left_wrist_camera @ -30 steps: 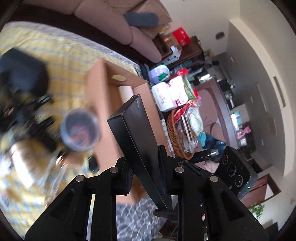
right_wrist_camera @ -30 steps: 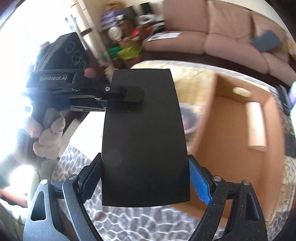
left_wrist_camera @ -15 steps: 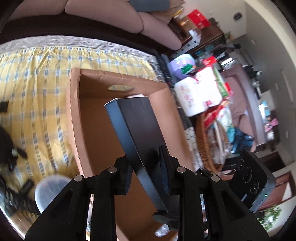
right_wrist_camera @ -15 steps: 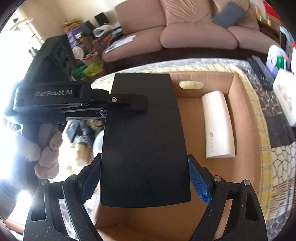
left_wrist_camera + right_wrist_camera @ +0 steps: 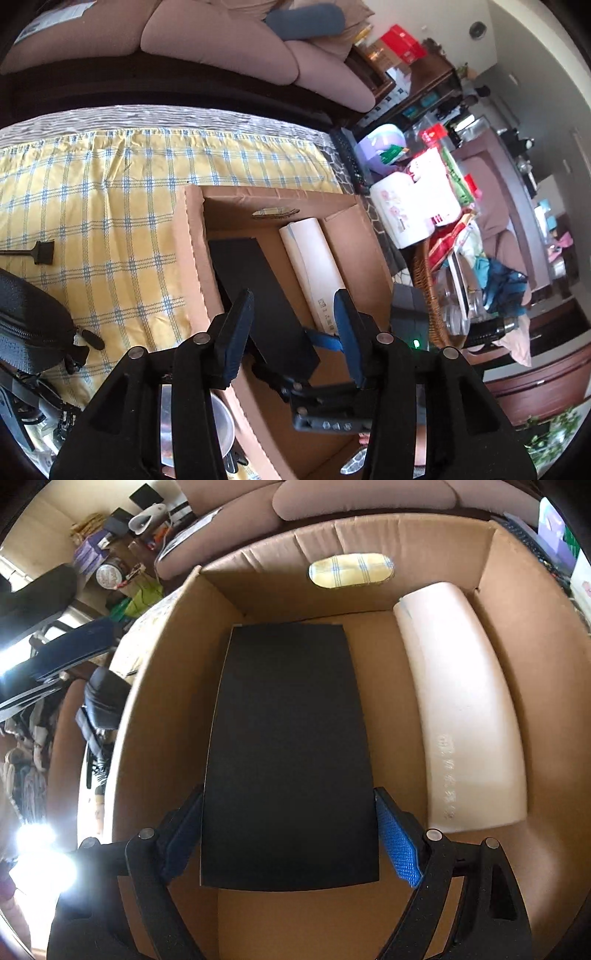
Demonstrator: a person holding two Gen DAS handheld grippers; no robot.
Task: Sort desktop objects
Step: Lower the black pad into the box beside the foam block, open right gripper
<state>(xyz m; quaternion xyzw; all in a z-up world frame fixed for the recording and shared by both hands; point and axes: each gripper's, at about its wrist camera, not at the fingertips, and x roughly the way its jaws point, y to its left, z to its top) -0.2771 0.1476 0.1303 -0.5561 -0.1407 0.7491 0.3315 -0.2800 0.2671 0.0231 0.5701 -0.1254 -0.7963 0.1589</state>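
Observation:
A flat black box (image 5: 291,753) lies low inside the open cardboard box (image 5: 166,635), next to a long white box (image 5: 461,709) on the right. My right gripper (image 5: 290,842) is shut on the black box's near end, one finger on each side. In the left wrist view the black box (image 5: 258,288) shows inside the cardboard box (image 5: 188,236), with the white box (image 5: 314,273) beside it. My left gripper (image 5: 291,332) is open and empty, held above the cardboard box.
A yellow checked cloth (image 5: 110,192) covers the table. A black zip pouch (image 5: 29,325) and a small black brush (image 5: 37,252) lie on the left. A clear cup (image 5: 218,424) stands by the box's near corner. Clutter and a wicker basket (image 5: 428,295) sit to the right.
My left gripper has let go of the black box and opened. My right gripper has lowered the black box into the cardboard box.

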